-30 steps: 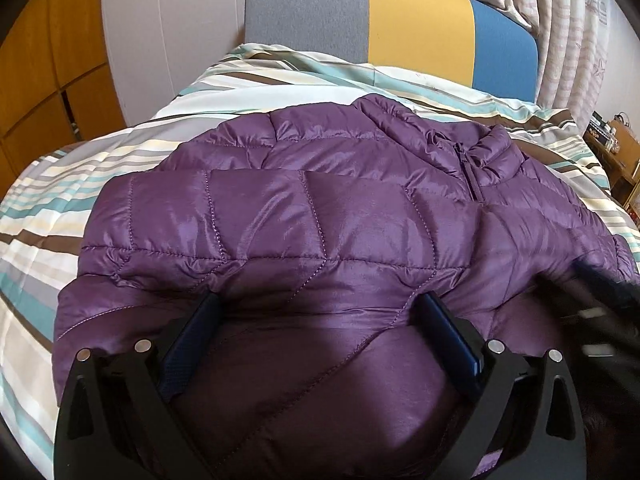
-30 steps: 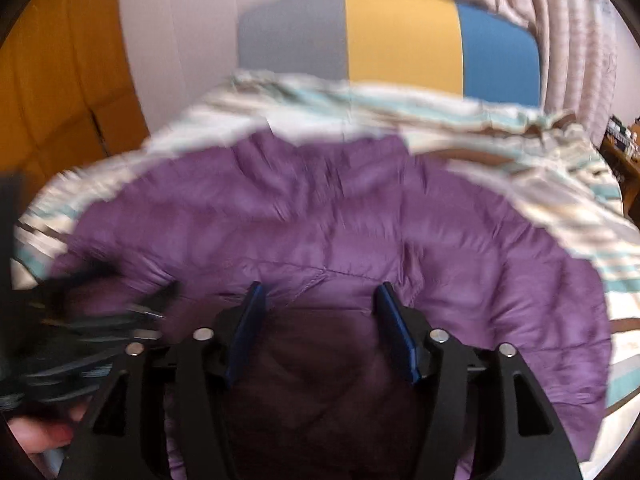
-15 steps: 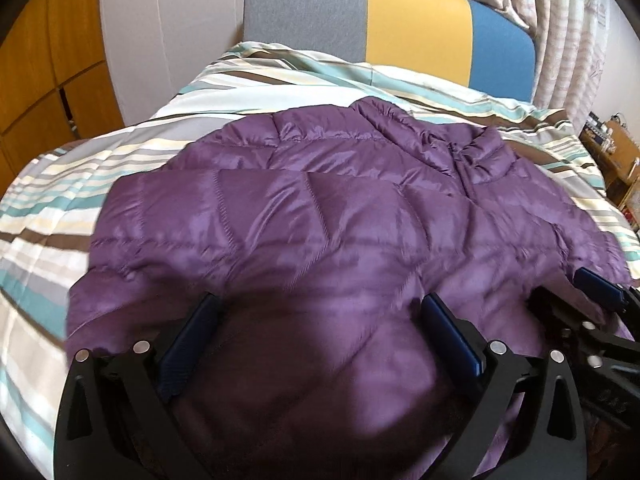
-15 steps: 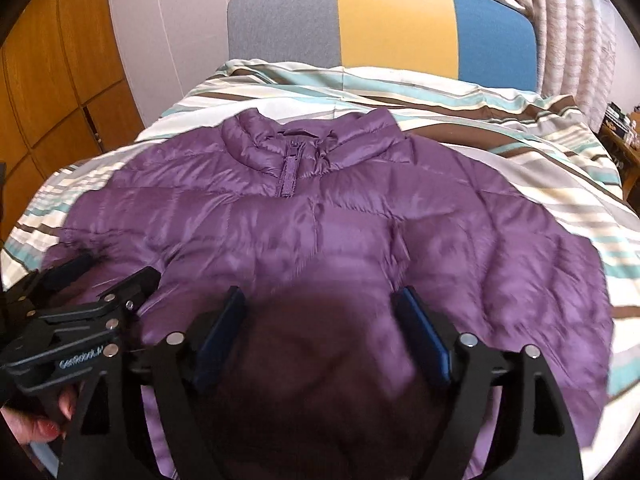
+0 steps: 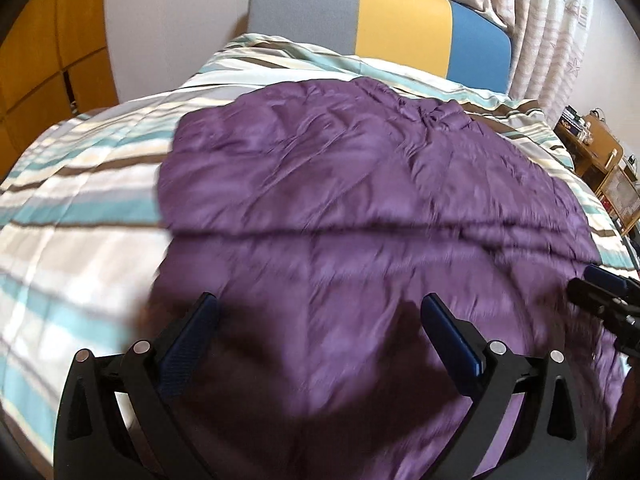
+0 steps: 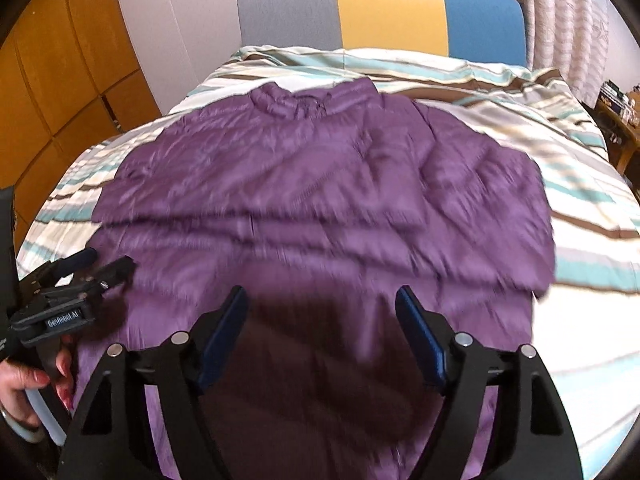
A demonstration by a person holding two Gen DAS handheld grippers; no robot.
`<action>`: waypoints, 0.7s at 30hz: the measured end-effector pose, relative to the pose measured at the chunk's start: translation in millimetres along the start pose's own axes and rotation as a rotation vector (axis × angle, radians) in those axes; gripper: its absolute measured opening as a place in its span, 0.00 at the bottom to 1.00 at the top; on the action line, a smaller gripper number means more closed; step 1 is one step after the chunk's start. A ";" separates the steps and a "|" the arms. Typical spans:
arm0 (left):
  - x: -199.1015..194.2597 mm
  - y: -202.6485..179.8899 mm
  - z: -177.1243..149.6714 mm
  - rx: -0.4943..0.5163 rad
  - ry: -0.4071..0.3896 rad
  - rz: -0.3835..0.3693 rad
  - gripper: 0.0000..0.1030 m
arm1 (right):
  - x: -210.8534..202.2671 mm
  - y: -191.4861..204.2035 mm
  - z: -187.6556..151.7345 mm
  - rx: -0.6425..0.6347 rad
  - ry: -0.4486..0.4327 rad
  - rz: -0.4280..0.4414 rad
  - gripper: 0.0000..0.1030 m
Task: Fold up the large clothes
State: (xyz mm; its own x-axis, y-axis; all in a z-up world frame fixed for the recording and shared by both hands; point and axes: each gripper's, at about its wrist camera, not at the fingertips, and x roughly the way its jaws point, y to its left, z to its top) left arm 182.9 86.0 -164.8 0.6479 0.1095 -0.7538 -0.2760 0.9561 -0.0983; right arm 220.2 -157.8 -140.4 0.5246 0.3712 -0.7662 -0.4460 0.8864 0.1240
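A purple quilted puffer jacket point(image 5: 360, 208) lies spread on the striped bed, collar point(image 6: 300, 104) toward the headboard, with a crease across its middle. My left gripper point(image 5: 320, 312) hovers open over the jacket's near part, no fabric pinched between its blue pads. It also shows at the left of the right wrist view as the left gripper point(image 6: 80, 280), held by a hand point(image 6: 24, 380). My right gripper point(image 6: 322, 304) hangs over the near middle of the jacket; its jaws stand wide and are closing slightly, gripping nothing. The right gripper's tip point(image 5: 604, 288) peeks in at the far right.
The striped duvet point(image 5: 80, 200) covers the bed around the jacket. A grey, yellow and blue headboard point(image 6: 388, 4) stands at the far end. Orange wardrobe doors point(image 6: 60, 80) line the left wall. Curtains point(image 5: 560, 20) and a wooden shelf point(image 5: 600, 152) are at the right.
Both grippers have drawn back from the jacket, so more of it and of the bed shows. The right jaws widened from a second ago. The jacket stays on the bed.
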 end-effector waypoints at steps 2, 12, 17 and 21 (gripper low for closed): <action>-8.2 7.2 -12.5 -0.010 0.001 -0.002 0.97 | -8.1 -6.7 -12.5 0.007 0.010 0.000 0.69; -38.4 32.0 -62.3 0.020 -0.012 0.010 0.97 | -53.8 -46.6 -70.7 0.063 0.038 -0.035 0.67; -57.0 45.5 -82.2 0.002 -0.044 -0.002 0.97 | -80.1 -71.2 -96.2 0.094 0.030 -0.044 0.67; -66.0 64.2 -92.3 -0.074 -0.040 -0.015 0.97 | -92.0 -86.3 -117.5 0.122 0.056 -0.040 0.67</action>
State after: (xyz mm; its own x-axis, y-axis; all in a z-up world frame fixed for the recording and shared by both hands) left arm 56.8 115.1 -181.3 0.6800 0.1078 -0.7252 -0.3168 0.9352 -0.1581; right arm 125.2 -301.0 -154.8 0.4975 0.3223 -0.8054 -0.3329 0.9283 0.1659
